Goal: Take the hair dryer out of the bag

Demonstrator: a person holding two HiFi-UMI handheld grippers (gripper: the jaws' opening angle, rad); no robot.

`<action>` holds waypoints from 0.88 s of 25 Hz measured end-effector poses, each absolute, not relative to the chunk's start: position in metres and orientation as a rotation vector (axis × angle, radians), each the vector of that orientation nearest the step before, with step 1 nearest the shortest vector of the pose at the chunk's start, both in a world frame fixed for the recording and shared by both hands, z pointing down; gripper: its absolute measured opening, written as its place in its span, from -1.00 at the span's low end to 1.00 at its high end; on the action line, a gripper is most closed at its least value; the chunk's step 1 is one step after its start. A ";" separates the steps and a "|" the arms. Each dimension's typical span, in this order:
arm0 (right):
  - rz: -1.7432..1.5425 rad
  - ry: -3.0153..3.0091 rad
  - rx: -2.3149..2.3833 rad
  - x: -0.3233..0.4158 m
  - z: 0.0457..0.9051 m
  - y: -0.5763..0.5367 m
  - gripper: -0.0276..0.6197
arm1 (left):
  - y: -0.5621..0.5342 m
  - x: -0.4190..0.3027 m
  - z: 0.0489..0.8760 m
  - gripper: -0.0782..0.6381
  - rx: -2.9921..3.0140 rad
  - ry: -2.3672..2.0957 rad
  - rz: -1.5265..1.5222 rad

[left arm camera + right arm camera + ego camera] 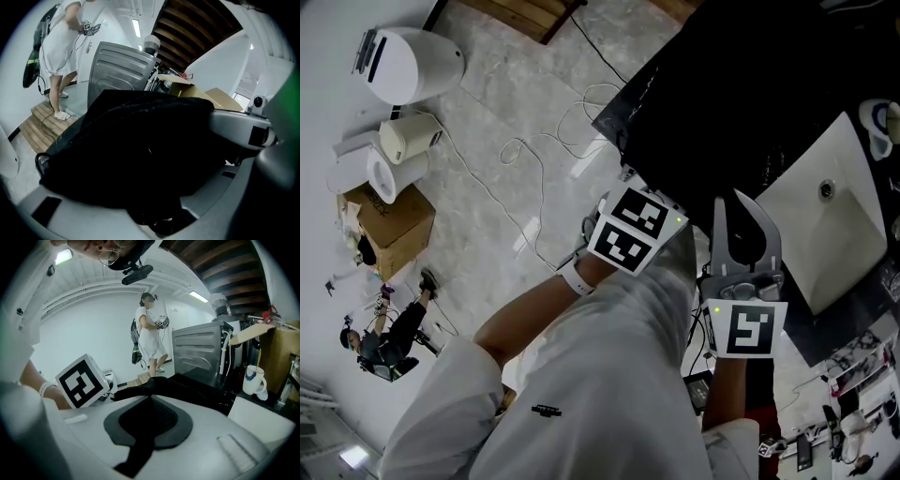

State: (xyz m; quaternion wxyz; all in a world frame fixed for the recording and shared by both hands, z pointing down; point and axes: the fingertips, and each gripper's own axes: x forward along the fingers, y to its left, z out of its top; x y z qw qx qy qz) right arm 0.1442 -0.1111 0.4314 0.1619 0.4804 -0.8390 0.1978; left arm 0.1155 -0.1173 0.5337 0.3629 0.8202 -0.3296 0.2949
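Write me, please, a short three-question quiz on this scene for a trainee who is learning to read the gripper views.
1. True or false: the jaws of the right gripper stand wide apart.
2. What fills the gap between the jaws of the left gripper? A) a black bag B) a towel C) nothing
3. In the right gripper view, what stands to the right of the bag?
Key: 1 false, they are closed on a fold of the bag; 2 A; 3 a white mug.
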 end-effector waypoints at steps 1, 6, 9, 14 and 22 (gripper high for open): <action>0.567 -2.396 1.365 0.145 0.433 -0.111 -0.84 | -0.118 0.115 0.535 -0.13 2.106 -0.855 0.760; 0.574 -2.398 1.353 0.149 0.436 -0.115 -0.84 | -0.119 0.117 0.539 -0.14 2.112 -0.883 0.802; 0.589 -2.395 1.375 0.153 0.436 -0.117 -0.84 | -0.119 0.120 0.539 -0.14 2.115 -0.885 0.832; 0.597 -2.397 1.395 0.153 0.433 -0.115 -0.84 | -0.120 0.118 0.539 -0.18 2.086 -0.878 0.842; 0.584 -2.384 1.427 0.156 0.432 -0.110 -0.84 | -0.118 0.115 0.535 -0.26 2.064 -0.844 0.753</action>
